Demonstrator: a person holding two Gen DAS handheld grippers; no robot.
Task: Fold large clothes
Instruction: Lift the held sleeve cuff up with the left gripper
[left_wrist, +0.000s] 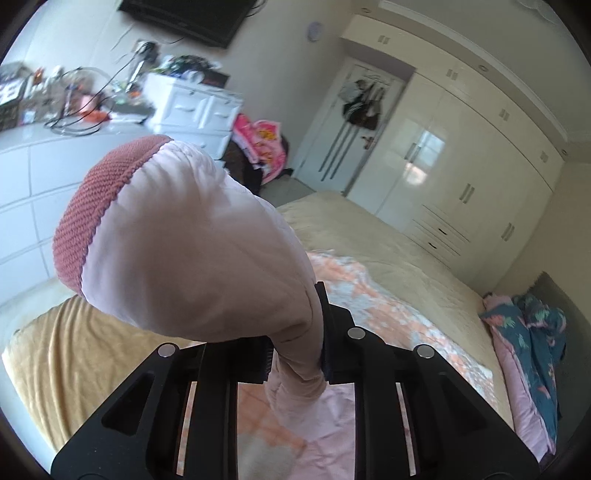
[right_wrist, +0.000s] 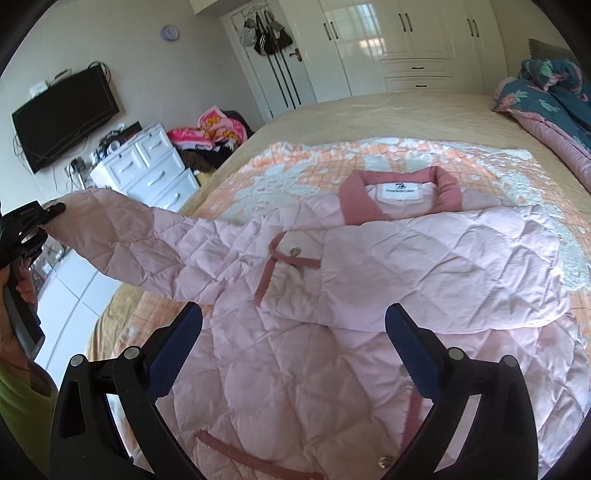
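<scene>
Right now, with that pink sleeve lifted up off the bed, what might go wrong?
The left gripper pinches only the sleeve just behind its knitted cuff, so the slick quilted fabric might slip free. Pulling further could drag the jacket, undoing the right side already folded across its front.

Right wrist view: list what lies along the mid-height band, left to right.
left gripper clamping the sleeve → chest pocket → folded-over sleeve → floral blanket.
</scene>
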